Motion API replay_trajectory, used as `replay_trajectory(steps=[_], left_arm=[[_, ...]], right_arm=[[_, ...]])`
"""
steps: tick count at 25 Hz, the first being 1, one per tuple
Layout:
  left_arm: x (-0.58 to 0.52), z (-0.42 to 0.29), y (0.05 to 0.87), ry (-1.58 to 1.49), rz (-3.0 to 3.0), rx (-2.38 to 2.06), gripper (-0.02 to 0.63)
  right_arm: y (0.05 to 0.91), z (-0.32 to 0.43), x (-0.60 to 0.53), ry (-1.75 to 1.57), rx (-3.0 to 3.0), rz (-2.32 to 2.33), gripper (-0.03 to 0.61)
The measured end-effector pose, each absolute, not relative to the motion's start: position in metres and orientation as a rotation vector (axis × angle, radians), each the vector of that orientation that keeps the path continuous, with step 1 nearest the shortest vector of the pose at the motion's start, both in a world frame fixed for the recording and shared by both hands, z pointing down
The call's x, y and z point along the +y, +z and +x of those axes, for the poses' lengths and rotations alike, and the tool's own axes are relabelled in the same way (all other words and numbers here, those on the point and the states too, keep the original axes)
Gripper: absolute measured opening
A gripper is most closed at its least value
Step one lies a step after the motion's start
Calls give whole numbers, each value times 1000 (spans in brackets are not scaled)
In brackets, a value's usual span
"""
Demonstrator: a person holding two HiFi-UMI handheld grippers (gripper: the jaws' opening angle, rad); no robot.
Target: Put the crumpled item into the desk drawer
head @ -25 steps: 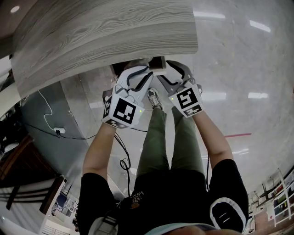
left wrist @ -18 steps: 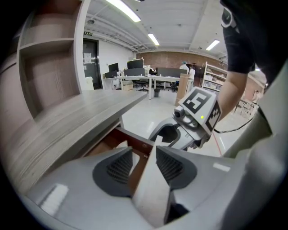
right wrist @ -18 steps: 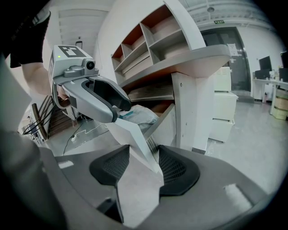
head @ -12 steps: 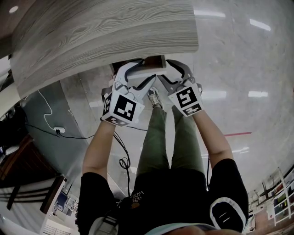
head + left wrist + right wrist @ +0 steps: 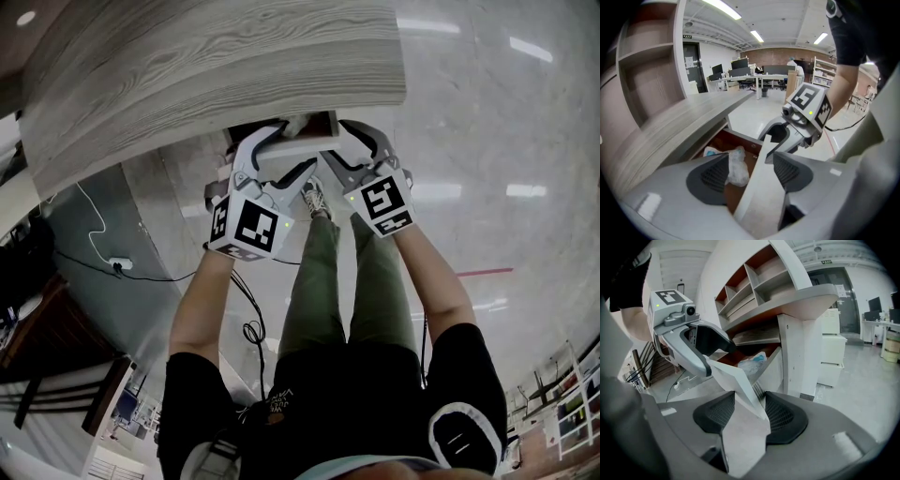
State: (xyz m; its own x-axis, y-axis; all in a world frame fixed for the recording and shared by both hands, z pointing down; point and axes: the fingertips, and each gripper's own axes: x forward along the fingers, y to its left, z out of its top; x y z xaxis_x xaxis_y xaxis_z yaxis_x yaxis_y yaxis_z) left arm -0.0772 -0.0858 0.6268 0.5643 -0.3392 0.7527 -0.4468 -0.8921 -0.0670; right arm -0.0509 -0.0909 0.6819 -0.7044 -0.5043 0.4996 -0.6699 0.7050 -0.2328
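Straddling the drawer front [image 5: 306, 145], the left gripper [image 5: 295, 148] now stands with its jaws spread wide. A second ago they were pinched together at this same spot, and they have just been opening. Its own view [image 5: 751, 168] shows the white panel [image 5: 757, 187] rising through the gap between the two dark pads, which press on nothing.

The crumpled item [image 5: 737, 166], a pale, wrinkled wad, lies free just behind the drawer front. It sits on the brown floor of the open drawer [image 5: 736, 140], right beside the left pad as that view sees it. The right gripper's view shows it too [image 5: 752, 364], behind the panel and under the desk top [image 5: 216, 66].

At the other end of the drawer front, the right gripper [image 5: 336, 145] is where it was in both earlier frames. In its own view [image 5: 750, 408] the jaws are closed on the panel [image 5: 726, 378], which slants across the gap with a pad against each face.

Neither hand has shifted along the drawer front since the earlier frames. Only the spread of the left jaws and the freed item differ.
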Motion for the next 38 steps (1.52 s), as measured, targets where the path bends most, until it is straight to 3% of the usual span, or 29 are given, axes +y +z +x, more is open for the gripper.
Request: replay_trajectory(steps=[38], left_arm=[[-90,-118,563,908,2653,-1058,322]], right_arm=[[624,-25,-93,601,-2518,1045,192]])
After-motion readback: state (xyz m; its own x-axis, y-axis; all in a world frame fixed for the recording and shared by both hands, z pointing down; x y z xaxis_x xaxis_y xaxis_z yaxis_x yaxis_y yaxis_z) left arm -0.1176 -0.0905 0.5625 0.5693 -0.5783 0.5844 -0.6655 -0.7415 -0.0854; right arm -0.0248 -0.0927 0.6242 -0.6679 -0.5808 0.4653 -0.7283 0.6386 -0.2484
